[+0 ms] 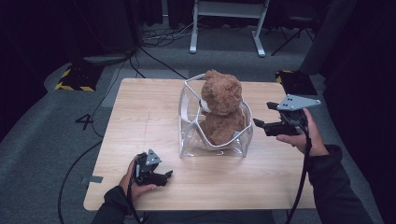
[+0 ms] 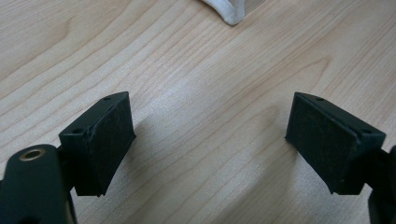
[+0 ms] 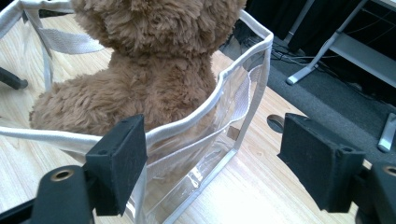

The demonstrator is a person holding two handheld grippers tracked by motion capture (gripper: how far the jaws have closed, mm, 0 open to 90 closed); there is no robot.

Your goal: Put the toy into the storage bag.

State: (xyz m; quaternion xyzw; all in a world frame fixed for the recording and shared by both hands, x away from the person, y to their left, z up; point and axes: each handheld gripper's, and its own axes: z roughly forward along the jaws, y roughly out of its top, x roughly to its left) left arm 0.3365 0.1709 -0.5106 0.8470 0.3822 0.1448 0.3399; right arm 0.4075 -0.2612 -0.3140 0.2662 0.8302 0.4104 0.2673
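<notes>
While the brown teddy bear (image 1: 222, 109) sits upright inside the clear bag (image 1: 194, 140) mid-table, the right gripper (image 1: 262, 115) hangs just beside the bag's right side, jaws spread apart with the white rim (image 3: 205, 109) between them, not pinched. Left gripper (image 1: 166, 176) rests near the table's (image 1: 140, 116) front edge, jaws wide apart, nothing in them.

Teddy bear (image 3: 140, 70): shaggy brown plush. Bag (image 3: 219, 140): clear glossy plastic, white woven cloth trim. Table (image 2: 196, 93): pale smooth wood grain. Right gripper (image 3: 212, 161): matt black pads.
</notes>
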